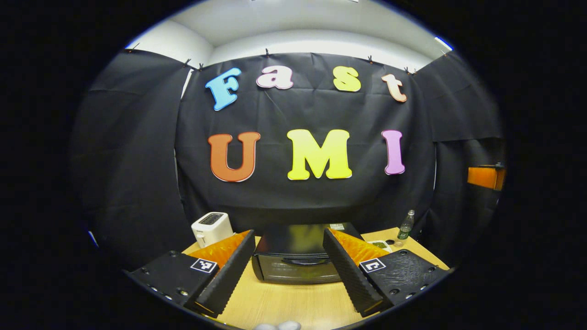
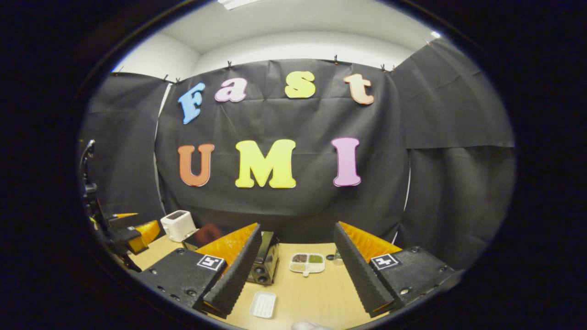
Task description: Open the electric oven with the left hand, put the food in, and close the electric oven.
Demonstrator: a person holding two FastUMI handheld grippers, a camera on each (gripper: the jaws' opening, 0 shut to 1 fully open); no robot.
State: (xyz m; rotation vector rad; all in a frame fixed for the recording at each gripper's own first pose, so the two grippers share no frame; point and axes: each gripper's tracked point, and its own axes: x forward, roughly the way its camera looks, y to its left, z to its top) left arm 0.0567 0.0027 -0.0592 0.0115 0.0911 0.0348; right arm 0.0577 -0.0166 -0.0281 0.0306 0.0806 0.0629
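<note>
Both views are lit evenly from ceiling lights above, strong fisheye bending is seen toward the edges, and glare is reflected on the oven (image 1: 296, 256) top.

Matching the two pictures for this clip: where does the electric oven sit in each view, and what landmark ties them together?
Left gripper view: the electric oven sits low at centre, door shut, between the left tool's open fingers.
Right gripper view: the oven's side shows low and left of centre, just right of the right tool's left finger.
Shared landmark: the white toaster, left of the oven on the wooden table.
</note>
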